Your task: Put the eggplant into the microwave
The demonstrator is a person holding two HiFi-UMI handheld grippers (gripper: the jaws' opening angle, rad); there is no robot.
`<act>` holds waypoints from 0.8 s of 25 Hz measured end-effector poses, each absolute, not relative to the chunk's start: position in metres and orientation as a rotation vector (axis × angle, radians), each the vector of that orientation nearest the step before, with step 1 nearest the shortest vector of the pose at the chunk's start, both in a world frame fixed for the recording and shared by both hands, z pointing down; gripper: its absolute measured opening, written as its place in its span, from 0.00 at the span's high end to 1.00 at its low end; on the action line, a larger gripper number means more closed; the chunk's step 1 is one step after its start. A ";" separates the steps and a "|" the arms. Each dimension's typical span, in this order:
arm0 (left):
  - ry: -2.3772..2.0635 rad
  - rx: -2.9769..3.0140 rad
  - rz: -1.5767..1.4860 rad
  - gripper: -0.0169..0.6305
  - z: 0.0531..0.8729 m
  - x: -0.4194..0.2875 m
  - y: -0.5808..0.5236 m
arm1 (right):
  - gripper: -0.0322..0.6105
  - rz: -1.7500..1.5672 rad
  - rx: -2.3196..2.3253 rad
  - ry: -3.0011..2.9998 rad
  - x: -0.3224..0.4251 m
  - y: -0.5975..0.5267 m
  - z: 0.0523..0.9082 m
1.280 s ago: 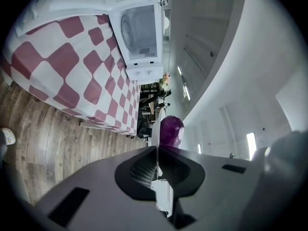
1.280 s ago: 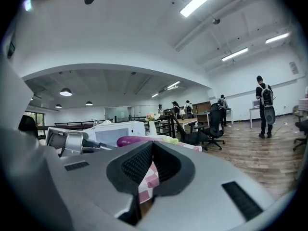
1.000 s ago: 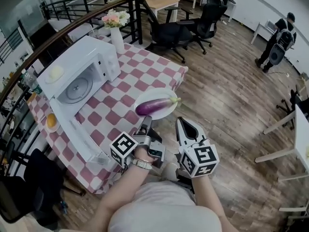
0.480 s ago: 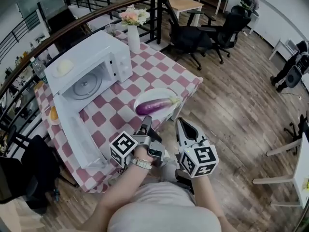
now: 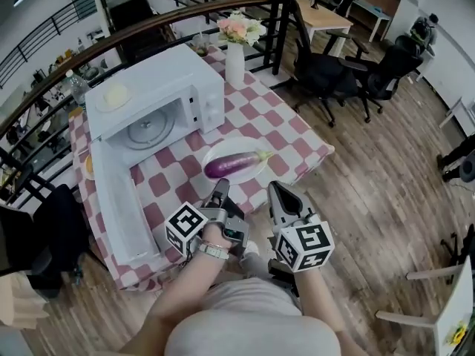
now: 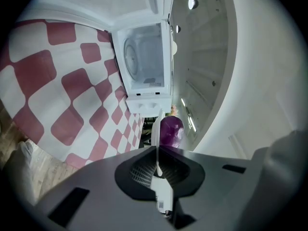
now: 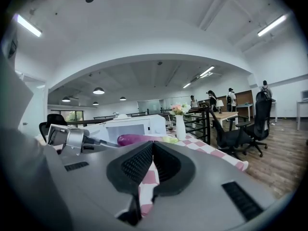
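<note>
Worktop (image 5: 289, 128): checked surface. It carries the microwave (image 5: 156, 95) on its far left in the head view, with the door open and the cavity exposed.

Plate (image 5: 237, 147): sits right of the cavity mouth and towards me. I cannot tell whether it is clear of the worktop.

Eggplant (image 5: 234, 165): lies on the plate, not yet in the microwave. Its long axis runs across my line of reach. The green stalk points right, away from the microwave, and the blunt purple end points left towards it.

Left tool (image 5: 220, 186): clenched on the near rim of the plate, with the eggplant directly ahead, just beyond the jaws. This is the nearer tool, and it is the only one in contact.

Right tool (image 5: 276, 190): jaws pressed together on nothing, just beside the plate's near right edge and not touching it.

Judgement: the cavity lies left of and beyond the plate, so the coming move is a carry that way, blunt end leading.
</note>
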State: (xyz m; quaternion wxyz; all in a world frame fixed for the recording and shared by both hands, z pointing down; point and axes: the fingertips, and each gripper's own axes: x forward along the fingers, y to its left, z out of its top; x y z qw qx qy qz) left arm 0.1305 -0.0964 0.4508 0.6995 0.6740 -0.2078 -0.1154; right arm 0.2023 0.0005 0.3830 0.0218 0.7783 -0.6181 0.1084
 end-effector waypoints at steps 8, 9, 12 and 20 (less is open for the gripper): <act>-0.587 1.454 -0.365 0.95 0.459 0.131 -0.131 | 0.91 0.358 2.217 -2.082 0.213 -0.051 0.399; -0.604 1.448 -0.383 0.95 0.460 0.130 -0.135 | 0.91 0.358 2.190 -2.105 0.213 -0.057 0.400; -0.654 1.424 -0.436 0.95 0.461 0.128 -0.146 | 0.91 0.359 2.107 -2.173 0.214 -0.076 0.403; -0.793 1.358 -0.579 0.95 0.473 0.114 -0.172 | 0.91 0.360 1.869 -2.334 0.216 -0.114 0.414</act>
